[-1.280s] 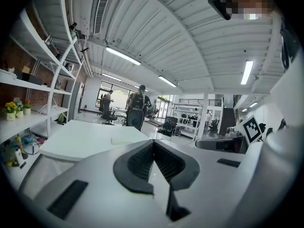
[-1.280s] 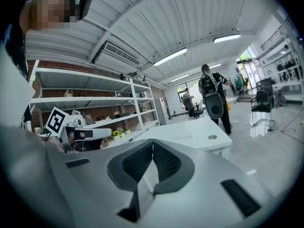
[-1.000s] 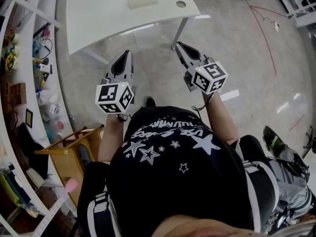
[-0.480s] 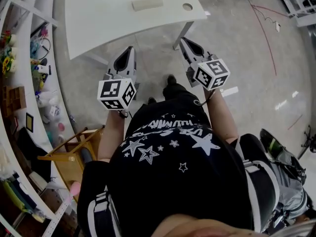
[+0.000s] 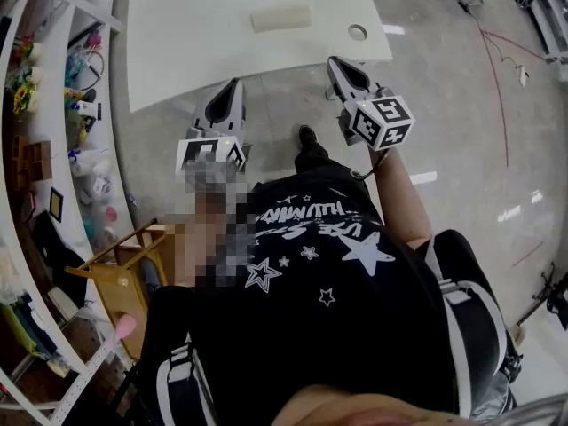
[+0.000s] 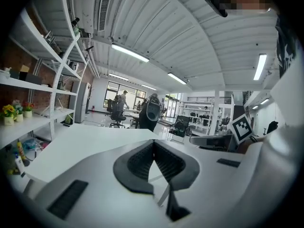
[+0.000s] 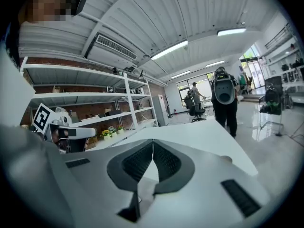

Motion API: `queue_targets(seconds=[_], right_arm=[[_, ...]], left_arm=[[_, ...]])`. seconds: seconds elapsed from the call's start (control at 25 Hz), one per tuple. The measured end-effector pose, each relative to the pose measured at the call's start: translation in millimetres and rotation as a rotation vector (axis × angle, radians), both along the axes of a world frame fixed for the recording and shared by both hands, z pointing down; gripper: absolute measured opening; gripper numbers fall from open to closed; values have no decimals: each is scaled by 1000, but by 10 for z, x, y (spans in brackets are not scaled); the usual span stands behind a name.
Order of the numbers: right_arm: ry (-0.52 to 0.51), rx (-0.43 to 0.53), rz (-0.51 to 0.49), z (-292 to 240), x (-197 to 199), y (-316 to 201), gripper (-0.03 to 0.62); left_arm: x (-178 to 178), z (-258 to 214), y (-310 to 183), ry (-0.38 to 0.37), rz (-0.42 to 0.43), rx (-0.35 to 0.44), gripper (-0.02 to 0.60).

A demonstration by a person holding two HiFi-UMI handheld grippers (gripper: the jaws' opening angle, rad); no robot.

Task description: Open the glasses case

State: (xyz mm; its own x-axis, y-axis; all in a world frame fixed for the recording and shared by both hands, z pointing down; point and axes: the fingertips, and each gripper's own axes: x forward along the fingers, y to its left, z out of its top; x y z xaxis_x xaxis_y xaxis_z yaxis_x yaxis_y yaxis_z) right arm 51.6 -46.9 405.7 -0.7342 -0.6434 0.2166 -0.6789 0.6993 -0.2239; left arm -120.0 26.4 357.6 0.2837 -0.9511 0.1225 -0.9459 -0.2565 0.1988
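- Head view, closest in: my black star-print shirt (image 5: 311, 264) fills the bottom of the frame, and both forearms stretch forward from it.
- Just beyond, my left tongs (image 5: 234, 85) and my right tongs (image 5: 334, 61) are held out side by side over the grey floor (image 5: 444, 105), with one shoe (image 5: 306, 137) showing between them.
- Left gripper view has the ribbed pads pressed together at the tips with nothing between them, so that pair is closed and empty.
- Right gripper view gives the same reading: pads meeting, no object caught, closed and empty.
- Next out is the white table (image 5: 177, 51); both tong tips sit near its front edge without touching it.
- Farther in on that top lies the glasses case (image 5: 281, 18), a pale oblong lying flat near the far side, with a round cable hole (image 5: 358, 32) to its right. It is well apart from both tongs, and I cannot pick it out in either gripper view.
- Off to my left stand the shelves (image 5: 44, 114) with small clutter.
- My judgement: nothing of the job is done yet. The case looks shut and untouched, so I have to get to it, steady the base with one pair and lift the lid with the other.
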Motion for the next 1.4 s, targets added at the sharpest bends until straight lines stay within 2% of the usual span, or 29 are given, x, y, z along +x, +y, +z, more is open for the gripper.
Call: queue_targets(seconds=[0.6,1.04,1.4], right_arm=[[67,-33,-161,280,-14,-1230,9],[102,-59,-266,533,-76,-1597,9],[157,-72,-255,705,-163,-1756,9]], left_arm=[[225,324,-1098,-27,-118,-85,12],[286,673,-1512,-84,-182,-146,12],[210,1023,-1766,-138,-154,-242,12]])
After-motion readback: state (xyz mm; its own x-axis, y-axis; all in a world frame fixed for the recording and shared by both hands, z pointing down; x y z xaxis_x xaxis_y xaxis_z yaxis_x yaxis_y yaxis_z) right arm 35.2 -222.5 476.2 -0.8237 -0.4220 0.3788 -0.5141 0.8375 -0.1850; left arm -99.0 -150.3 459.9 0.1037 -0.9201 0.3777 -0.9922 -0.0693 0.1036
